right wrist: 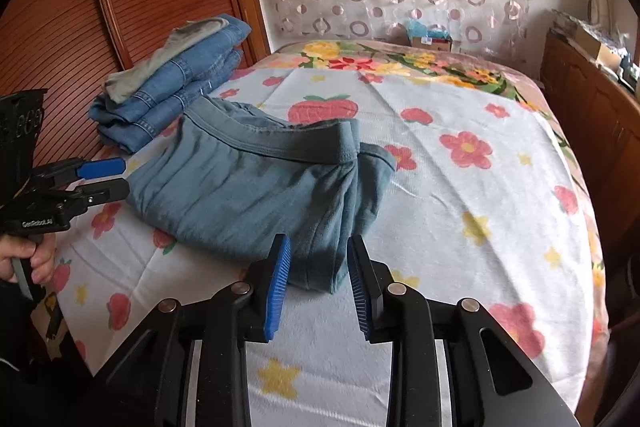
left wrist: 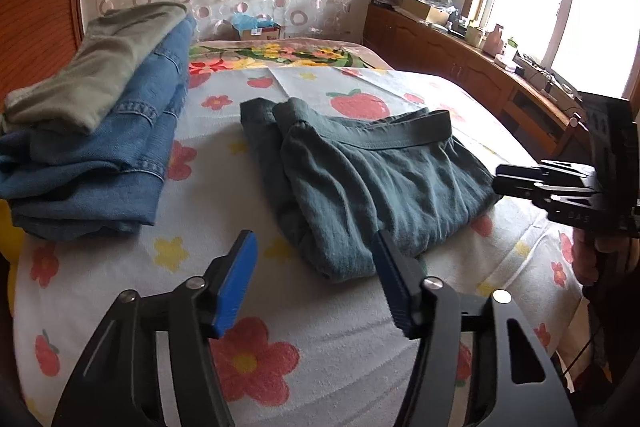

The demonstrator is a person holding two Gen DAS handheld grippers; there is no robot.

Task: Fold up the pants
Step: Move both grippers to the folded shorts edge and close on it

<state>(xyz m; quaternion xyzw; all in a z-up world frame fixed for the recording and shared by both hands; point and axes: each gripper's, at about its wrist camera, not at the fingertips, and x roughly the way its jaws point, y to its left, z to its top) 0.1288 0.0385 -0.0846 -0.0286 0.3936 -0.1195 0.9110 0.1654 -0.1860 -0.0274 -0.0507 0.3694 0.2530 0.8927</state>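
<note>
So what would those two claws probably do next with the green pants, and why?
Likely lift the folded teal-green pants onto the jeans stack. Both the left gripper and the right gripper are open and hold nothing, and the pants already lie in a compact bundle on the bed, waistband on top, so little folding looks left.

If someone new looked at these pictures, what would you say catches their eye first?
Most likely the teal pants lying folded and rumpled in the middle of the flowery bedspread, waistband on the far side. Next, the stack of folded jeans with a grey-green garment on top, at the bed's left edge by the wooden headboard. Both grippers, left and right, hover open near the pants, holding nothing.
</note>
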